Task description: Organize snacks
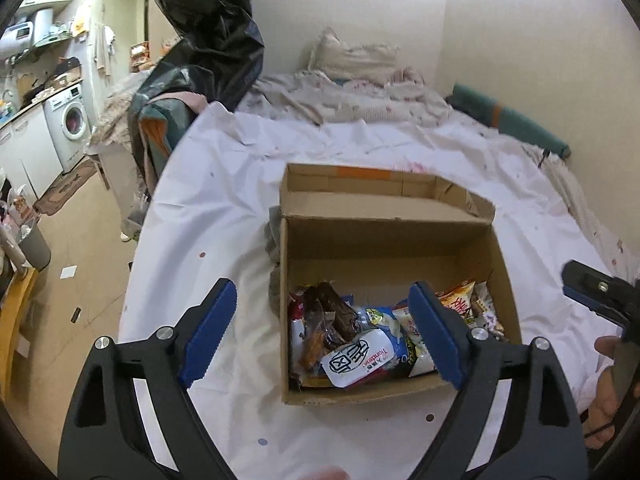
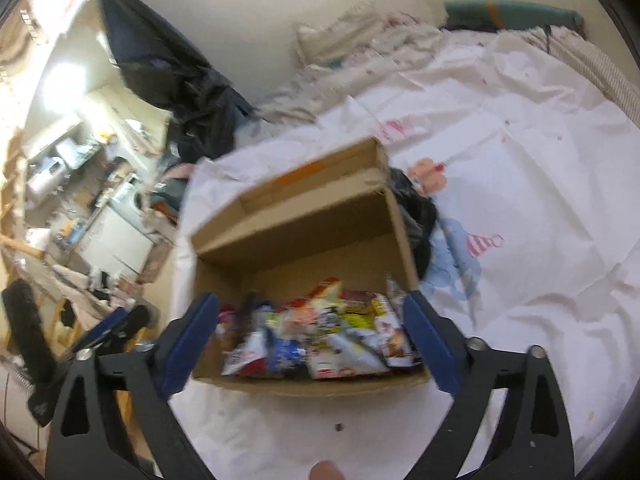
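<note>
An open cardboard box [image 1: 384,236] sits on a white sheet on a bed. Several snack packets [image 1: 360,344] lie in its near half, among them a white packet with red lettering [image 1: 356,360] and a dark brown bar [image 1: 336,312]. My left gripper [image 1: 320,328] is open and empty, hovering above the box's near left part. The right gripper shows at the right edge of the left wrist view [image 1: 600,296]. In the right wrist view the box [image 2: 304,216] and snacks [image 2: 320,336] lie between the fingers of my open, empty right gripper [image 2: 312,340]. That view is blurred.
The white sheet [image 1: 224,216] covers the bed, with rumpled bedding and a pillow [image 1: 352,60] behind. A black plastic bag [image 2: 416,216] lies beside the box's right wall. A dark jacket [image 1: 208,32] hangs at the left. A kitchen with a washing machine [image 1: 72,120] is far left.
</note>
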The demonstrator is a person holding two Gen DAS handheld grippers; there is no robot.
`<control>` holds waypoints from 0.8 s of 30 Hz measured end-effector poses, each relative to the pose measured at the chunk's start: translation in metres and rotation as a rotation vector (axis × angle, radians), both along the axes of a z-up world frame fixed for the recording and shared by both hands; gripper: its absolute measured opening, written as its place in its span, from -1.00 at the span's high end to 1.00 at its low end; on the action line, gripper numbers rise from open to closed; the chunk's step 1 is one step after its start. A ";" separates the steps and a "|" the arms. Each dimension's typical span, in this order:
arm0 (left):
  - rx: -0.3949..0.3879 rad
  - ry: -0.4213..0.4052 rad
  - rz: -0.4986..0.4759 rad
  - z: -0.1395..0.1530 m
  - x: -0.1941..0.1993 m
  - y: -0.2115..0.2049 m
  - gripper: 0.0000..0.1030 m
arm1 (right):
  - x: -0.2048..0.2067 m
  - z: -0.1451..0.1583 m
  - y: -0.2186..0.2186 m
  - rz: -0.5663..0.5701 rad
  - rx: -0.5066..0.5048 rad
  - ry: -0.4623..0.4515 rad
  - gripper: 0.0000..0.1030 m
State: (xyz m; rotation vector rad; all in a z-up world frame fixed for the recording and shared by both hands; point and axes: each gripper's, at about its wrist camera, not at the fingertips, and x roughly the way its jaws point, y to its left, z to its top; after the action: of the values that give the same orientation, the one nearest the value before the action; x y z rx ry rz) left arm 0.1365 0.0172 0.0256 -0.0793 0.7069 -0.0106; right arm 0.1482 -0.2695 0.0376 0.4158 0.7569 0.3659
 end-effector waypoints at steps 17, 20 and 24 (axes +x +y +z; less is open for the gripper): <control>0.014 0.018 0.010 -0.009 -0.078 0.007 -0.99 | -0.071 -0.005 0.034 -0.034 -0.208 -0.097 -1.00; 0.009 0.031 0.028 -0.015 -0.084 0.008 -0.99 | -0.077 -0.009 0.036 -0.045 -0.218 -0.094 -1.00; 0.046 0.021 0.042 -0.019 -0.084 0.005 -0.99 | -0.080 -0.016 0.046 -0.072 -0.273 -0.112 -1.00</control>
State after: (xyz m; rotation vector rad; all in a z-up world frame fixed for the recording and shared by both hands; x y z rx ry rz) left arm 0.0526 0.0219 0.0067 -0.0502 0.7256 0.0466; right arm 0.0680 -0.2236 0.0215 0.1629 0.6692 0.2124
